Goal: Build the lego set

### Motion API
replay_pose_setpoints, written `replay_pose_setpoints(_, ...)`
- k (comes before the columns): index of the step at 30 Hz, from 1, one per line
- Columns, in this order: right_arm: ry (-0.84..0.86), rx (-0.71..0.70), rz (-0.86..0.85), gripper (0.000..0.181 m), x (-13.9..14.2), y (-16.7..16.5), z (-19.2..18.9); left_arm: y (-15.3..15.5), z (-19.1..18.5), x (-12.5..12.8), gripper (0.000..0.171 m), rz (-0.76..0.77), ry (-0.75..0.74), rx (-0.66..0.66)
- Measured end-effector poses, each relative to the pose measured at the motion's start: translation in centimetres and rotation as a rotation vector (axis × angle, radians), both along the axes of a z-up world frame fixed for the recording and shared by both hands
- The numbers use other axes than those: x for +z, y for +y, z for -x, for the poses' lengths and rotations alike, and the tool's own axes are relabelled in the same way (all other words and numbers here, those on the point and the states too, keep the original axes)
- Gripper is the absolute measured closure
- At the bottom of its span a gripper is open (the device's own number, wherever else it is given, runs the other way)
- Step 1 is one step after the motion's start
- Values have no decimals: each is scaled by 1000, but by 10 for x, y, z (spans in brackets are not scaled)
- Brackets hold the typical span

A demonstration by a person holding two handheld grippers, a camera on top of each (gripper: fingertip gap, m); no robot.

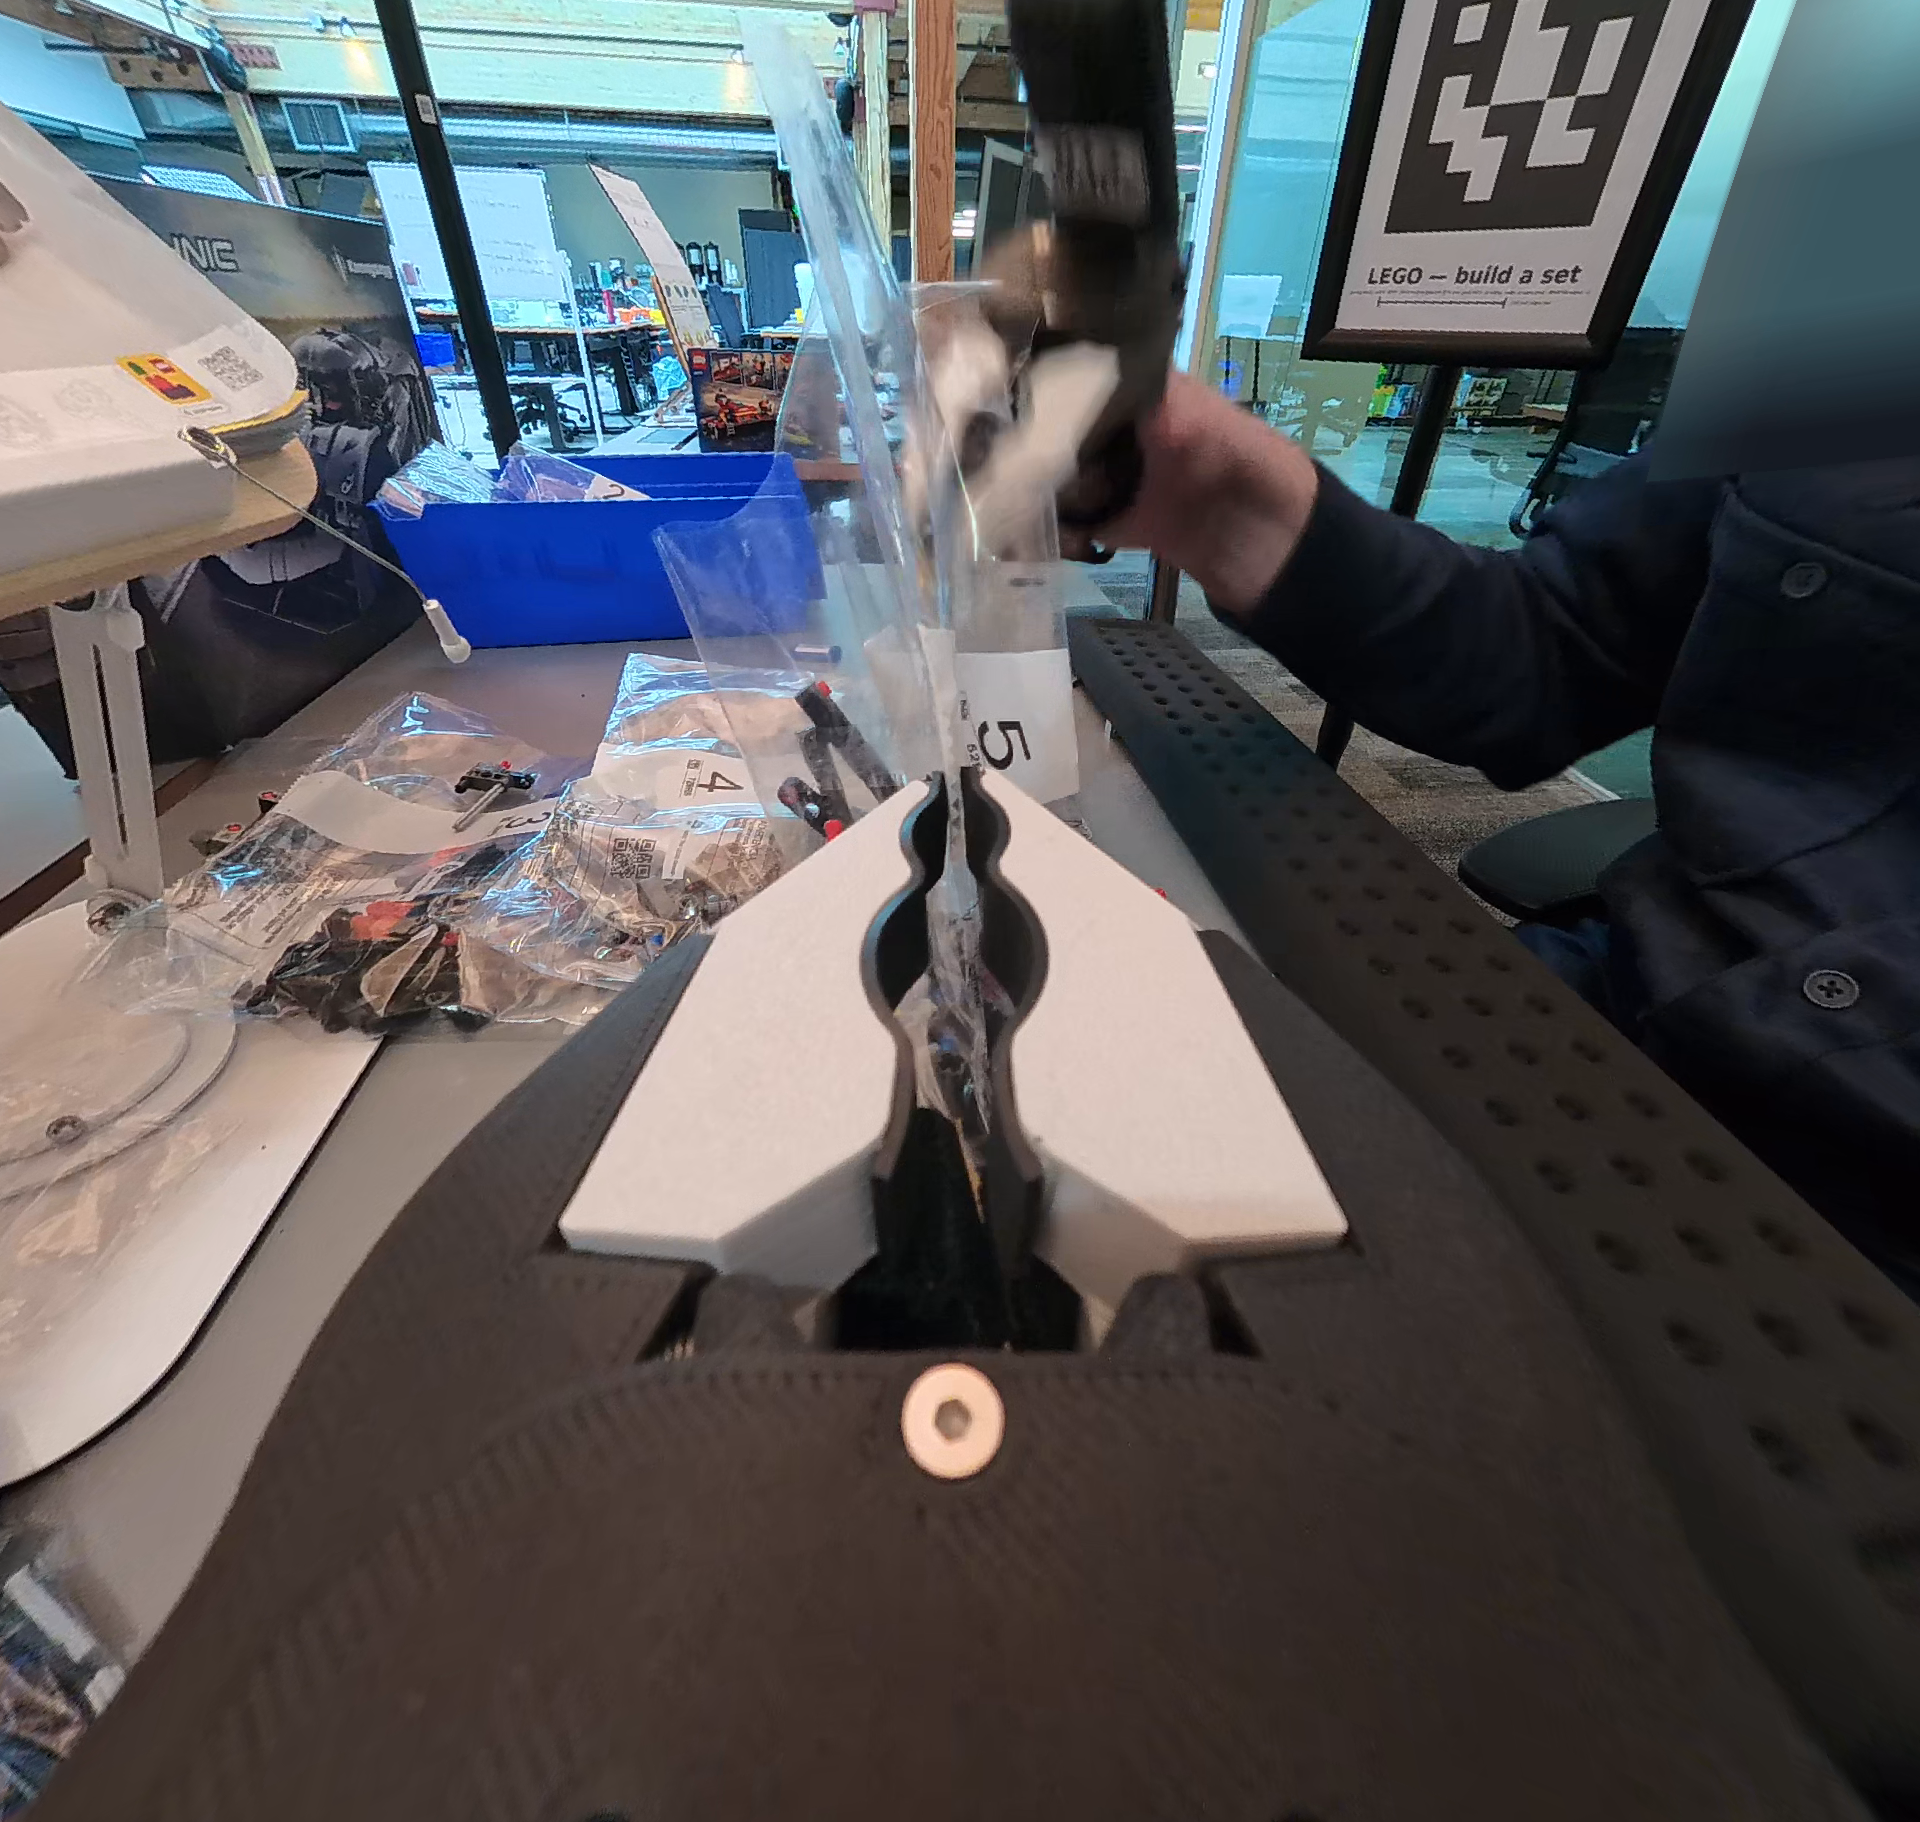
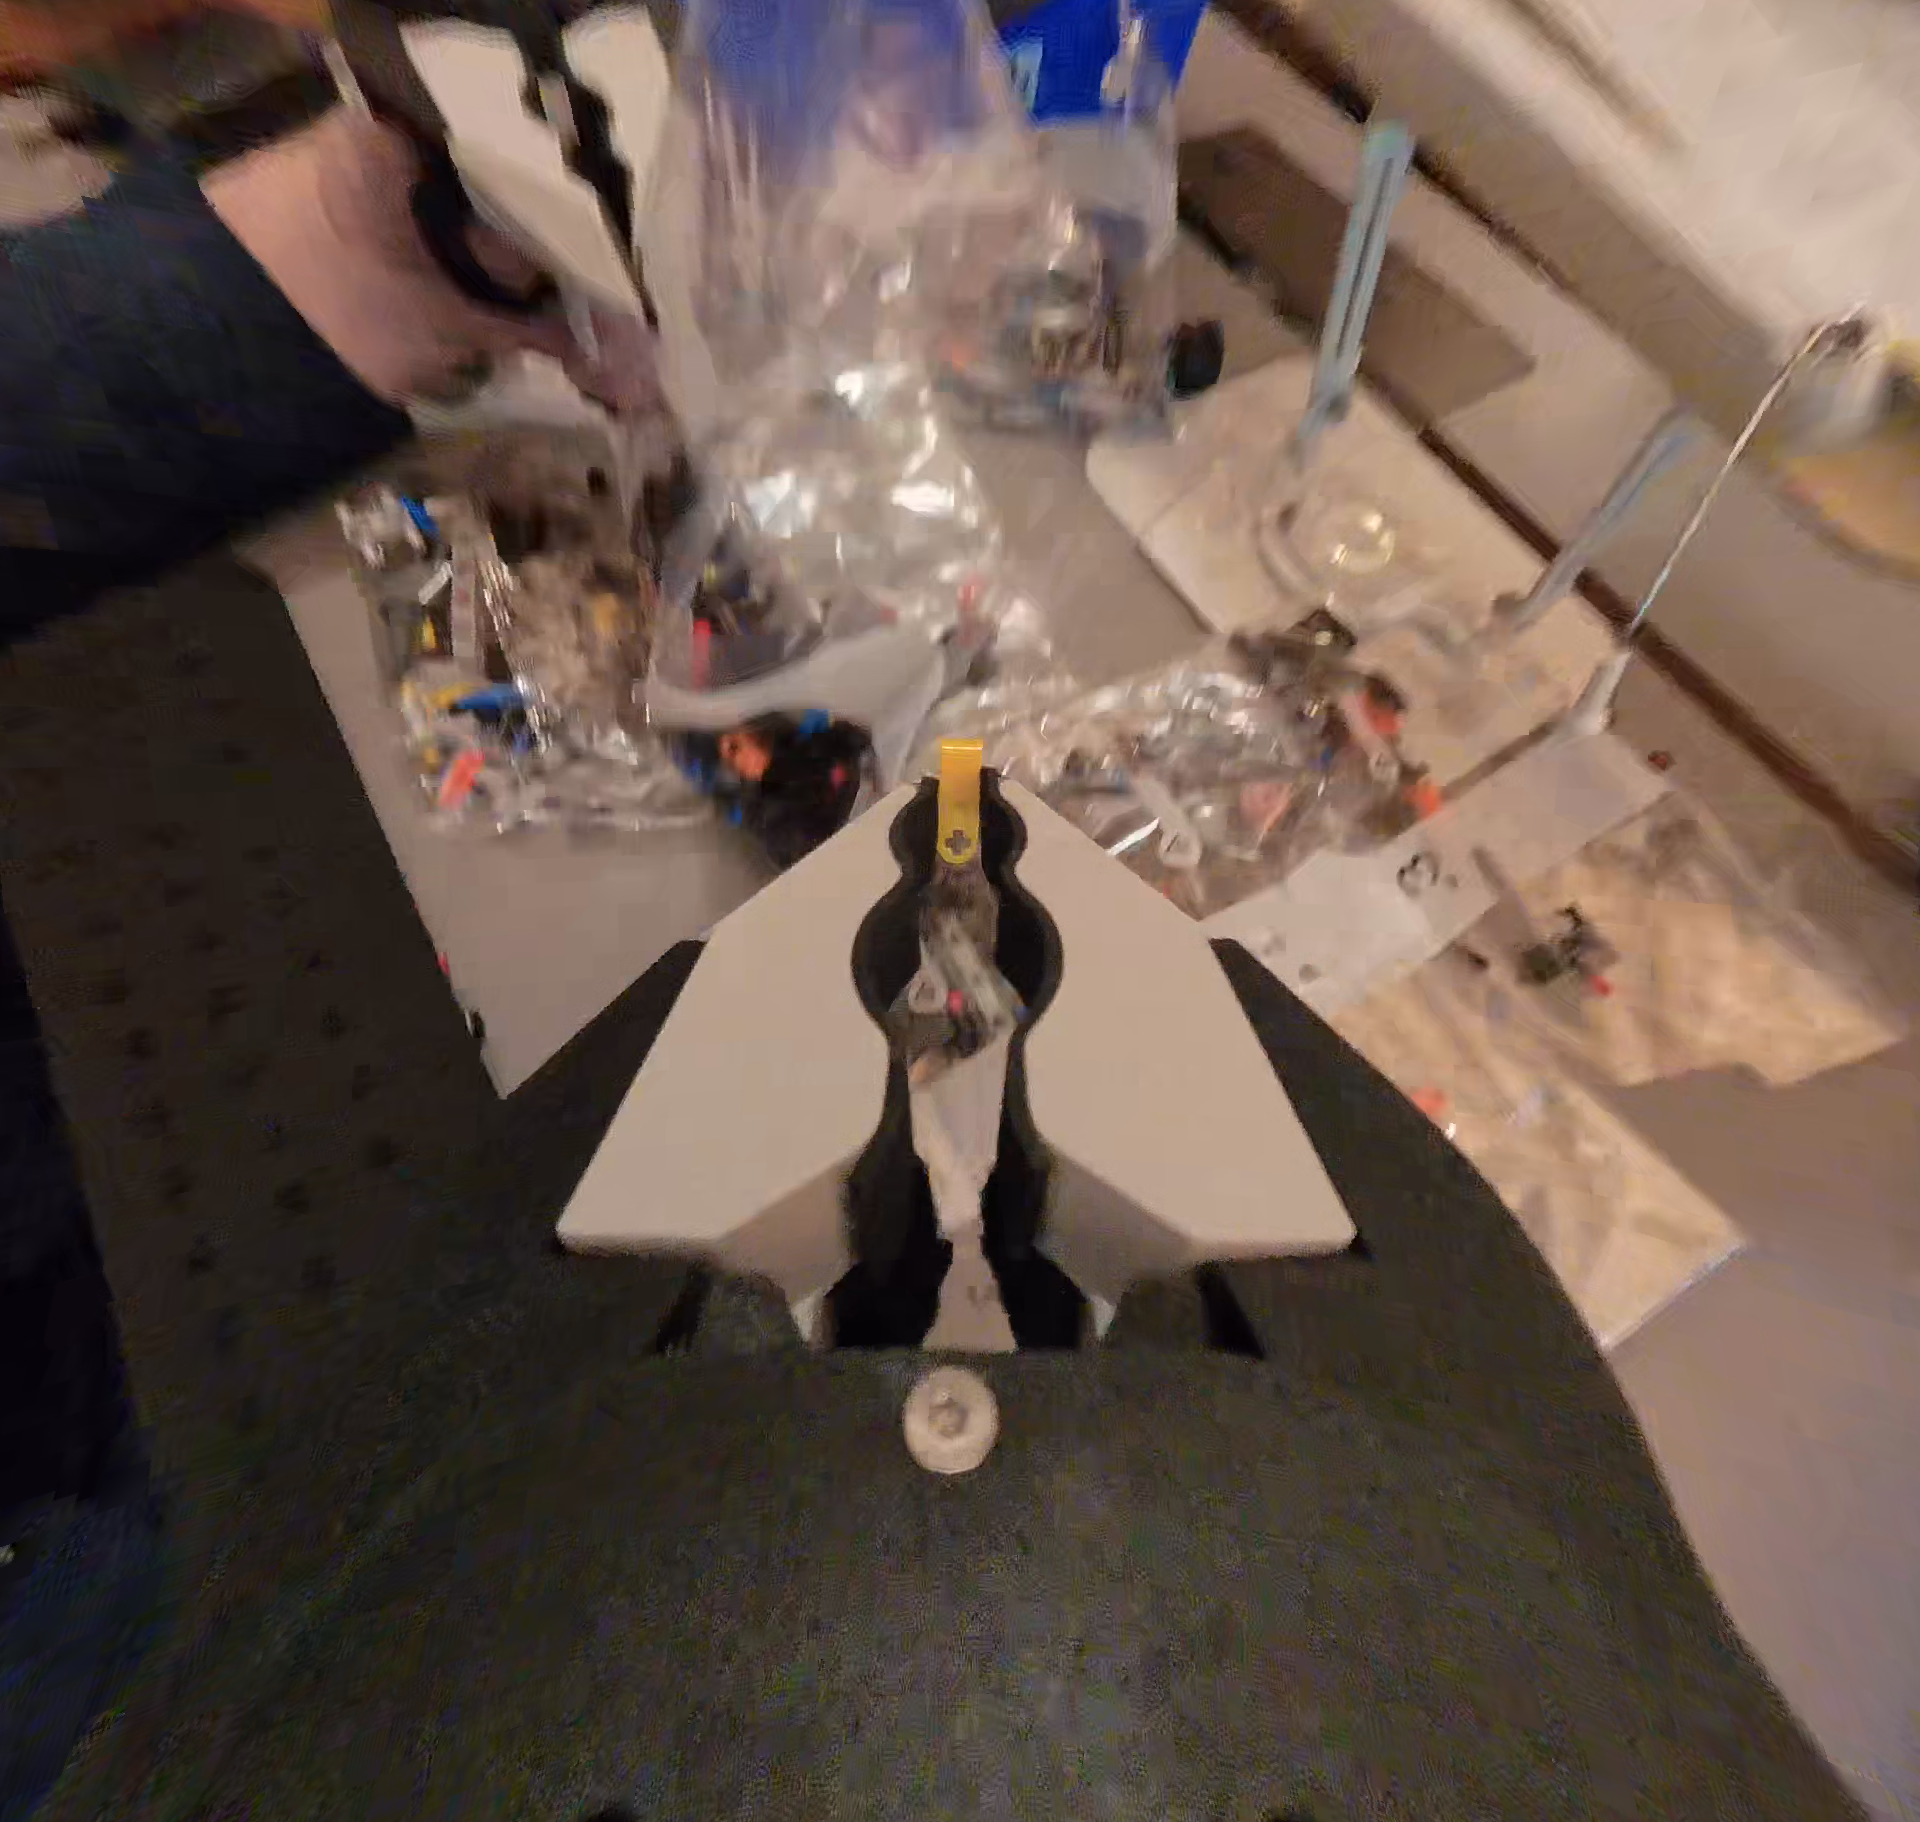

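Upright between the two claws, a clear plastic bag (image 1: 883,484) of lego parts is held above the bench (image 1: 488,1076), its long axis running roughly vertical. The left claw (image 1: 961,796) is clenched on the bag's lower edge, the film passing between its white fingers (image 1: 790,1024). The right claw (image 1: 1023,401), held higher and farther off in a person's hand (image 1: 1216,484), appears to pinch the bag's upper part, though blur hides the contact in that view. Seen from its own camera, the right claw (image 2: 961,796) is clenched on crumpled film with a small yellow piece (image 2: 958,806) standing up at its tips. Judging by this, the bag is being pulled apart to open it, with the left claw anchoring below and the right one pulling above.

Below, more sealed bags (image 1: 416,899) of dark and red parts lie spread across the middle of the bench. A blue bin (image 1: 582,567) stands at the far edge, and a white stand (image 1: 114,764) rises at the left edge.
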State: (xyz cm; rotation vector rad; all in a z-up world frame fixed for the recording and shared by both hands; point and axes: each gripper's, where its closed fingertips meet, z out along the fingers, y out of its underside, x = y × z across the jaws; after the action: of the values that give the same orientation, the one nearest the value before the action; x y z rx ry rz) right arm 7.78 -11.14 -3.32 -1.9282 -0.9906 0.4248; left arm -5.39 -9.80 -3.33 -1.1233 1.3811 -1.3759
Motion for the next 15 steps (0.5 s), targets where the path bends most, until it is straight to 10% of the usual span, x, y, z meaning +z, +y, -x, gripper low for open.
replay_pose_setpoints(5,115,63,-89,175,57,29,26,0,0,0,170,-3,2,0)
replay_pose_setpoints(15,58,-8,-102,161,47,18,5,1,1,0,170,2,2,-2)
